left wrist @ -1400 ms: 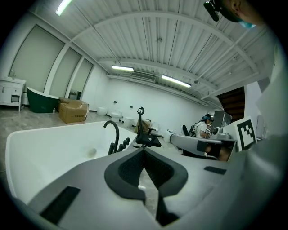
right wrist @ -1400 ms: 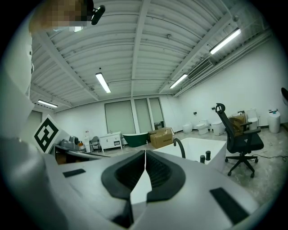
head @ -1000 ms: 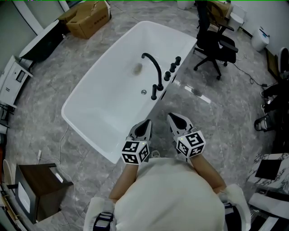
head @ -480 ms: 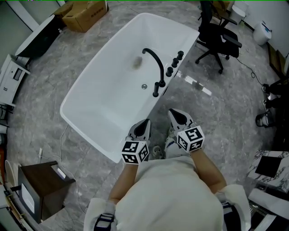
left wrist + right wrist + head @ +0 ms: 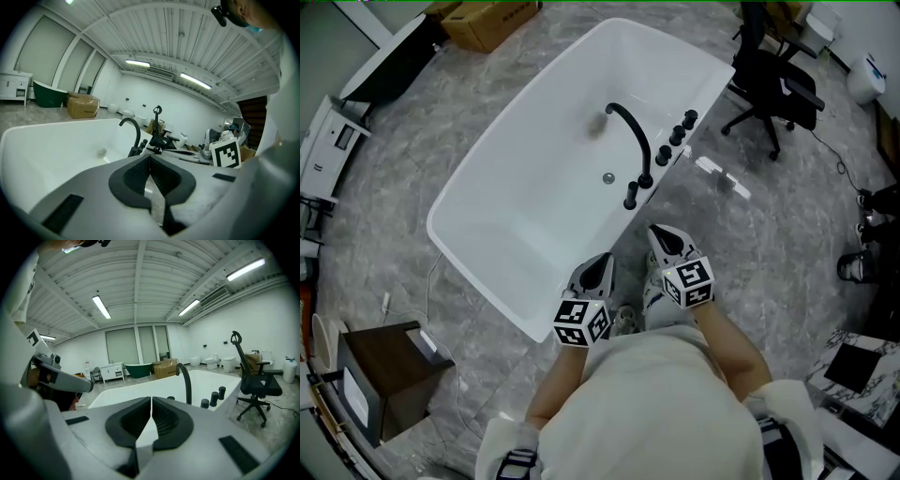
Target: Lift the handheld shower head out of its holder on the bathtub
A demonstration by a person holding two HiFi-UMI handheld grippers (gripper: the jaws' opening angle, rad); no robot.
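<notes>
Since a second ago both claws had sunk, and the bathtub (image 5: 502, 220) had slid right in my head view. I saw the left claw (image 5: 602, 259) and right claw (image 5: 662, 236) both closed on nothing. The shower head (image 5: 630, 196) stood upright in its holder on the rim, well apart from them, beside the black spout (image 5: 630, 131). An office chair (image 5: 773, 89) sat beyond.

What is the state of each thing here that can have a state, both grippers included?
left gripper: shut, nothing between the jaws.
right gripper: shut, nothing between the jaws.
handheld shower head: upright in its holder on the rim.
bathtub: no water in it.
office chair: upright, unoccupied.
</notes>
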